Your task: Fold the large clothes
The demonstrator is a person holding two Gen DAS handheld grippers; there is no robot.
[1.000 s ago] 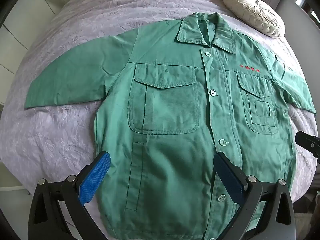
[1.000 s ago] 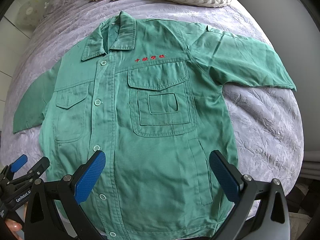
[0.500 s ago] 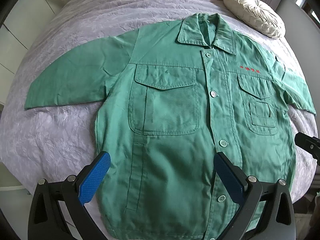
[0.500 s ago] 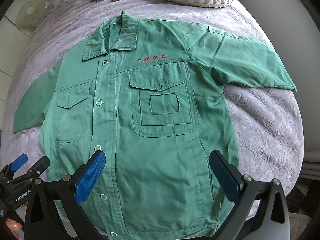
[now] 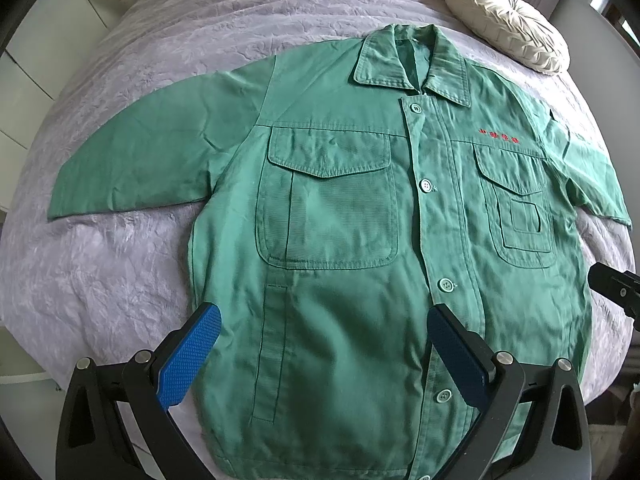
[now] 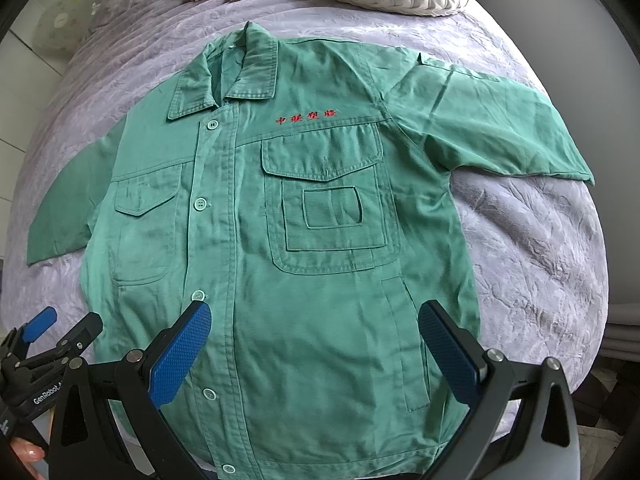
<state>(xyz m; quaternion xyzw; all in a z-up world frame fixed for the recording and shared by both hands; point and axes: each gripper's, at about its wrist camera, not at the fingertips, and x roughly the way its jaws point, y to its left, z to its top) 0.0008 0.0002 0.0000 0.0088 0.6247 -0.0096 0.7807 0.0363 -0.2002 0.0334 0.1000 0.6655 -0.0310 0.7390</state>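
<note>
Green jacket [image 5: 340, 280] flat, buttoned, front up on purple bedspread [image 5: 120, 280], hem nearest me. My left gripper [image 5: 320, 360] and right gripper [image 6: 316, 356] both spread wide, empty, above hem. Risks I see: pinching only 1 layer, dragging bedspread up, uneven lift skewing fold.

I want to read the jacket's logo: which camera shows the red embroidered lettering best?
The right wrist view: the red lettering sits near centre, large and sharp. In the left wrist view it is small, off to the right and blurred on the green jacket.
</note>
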